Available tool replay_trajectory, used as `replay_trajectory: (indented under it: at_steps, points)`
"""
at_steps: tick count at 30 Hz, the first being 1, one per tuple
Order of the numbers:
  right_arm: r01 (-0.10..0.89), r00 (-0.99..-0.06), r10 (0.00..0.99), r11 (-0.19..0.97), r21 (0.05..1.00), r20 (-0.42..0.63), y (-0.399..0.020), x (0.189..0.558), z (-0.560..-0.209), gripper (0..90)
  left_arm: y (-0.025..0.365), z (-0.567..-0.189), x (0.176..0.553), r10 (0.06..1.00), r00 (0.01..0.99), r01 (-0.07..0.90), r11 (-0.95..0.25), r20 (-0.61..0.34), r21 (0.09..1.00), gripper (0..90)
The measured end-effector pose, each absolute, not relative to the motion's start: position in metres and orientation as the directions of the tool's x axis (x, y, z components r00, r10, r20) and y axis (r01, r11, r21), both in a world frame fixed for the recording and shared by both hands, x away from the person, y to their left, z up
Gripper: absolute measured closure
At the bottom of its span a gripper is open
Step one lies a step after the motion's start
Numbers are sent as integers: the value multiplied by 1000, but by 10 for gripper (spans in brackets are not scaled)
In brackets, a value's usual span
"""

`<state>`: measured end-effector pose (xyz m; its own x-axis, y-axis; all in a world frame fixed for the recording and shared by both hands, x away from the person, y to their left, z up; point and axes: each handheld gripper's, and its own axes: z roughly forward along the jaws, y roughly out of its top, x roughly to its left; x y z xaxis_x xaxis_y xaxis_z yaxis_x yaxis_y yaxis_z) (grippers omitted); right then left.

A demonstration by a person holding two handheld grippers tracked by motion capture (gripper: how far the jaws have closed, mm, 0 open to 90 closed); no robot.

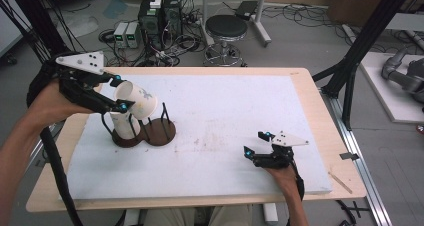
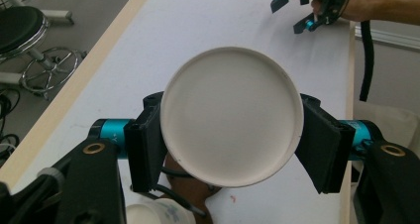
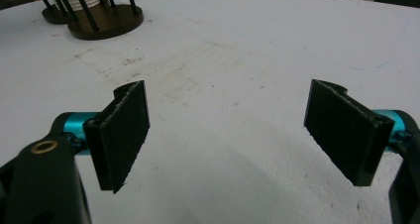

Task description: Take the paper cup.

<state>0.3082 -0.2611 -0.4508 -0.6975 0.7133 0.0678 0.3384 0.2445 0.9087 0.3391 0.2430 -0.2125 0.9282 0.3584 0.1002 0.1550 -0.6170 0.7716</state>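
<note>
The left gripper (image 1: 119, 92) clamps a white paper cup (image 1: 136, 99) tilted above the dark two-ring wire rack (image 1: 146, 134) at far left; squeezed, it could buckle or snag a rod. The right gripper (image 1: 256, 143) rests open, empty

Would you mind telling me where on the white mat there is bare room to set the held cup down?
The broad stretch of white mat between the round holder bases and the right gripper is bare, as is its far half toward the stool side. It is crowded at the left, where the left gripper holds the paper cup over the stacked cups and holder rods.
</note>
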Motion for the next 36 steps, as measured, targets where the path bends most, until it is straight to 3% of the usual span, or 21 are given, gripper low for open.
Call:
replay_trajectory:
  at_steps: [19, 36]
  points:
    - [332, -695, 717, 246, 911, 60, -261, 308, -451, 180, 216, -231, 321, 324, 944, 123, -526, 65, 841, 351]
    - [321, -694, 718, 241, 916, 54, -262, 307, -451, 180, 207, -272, 316, 309, 951, 131, -414, 3, 901, 351]
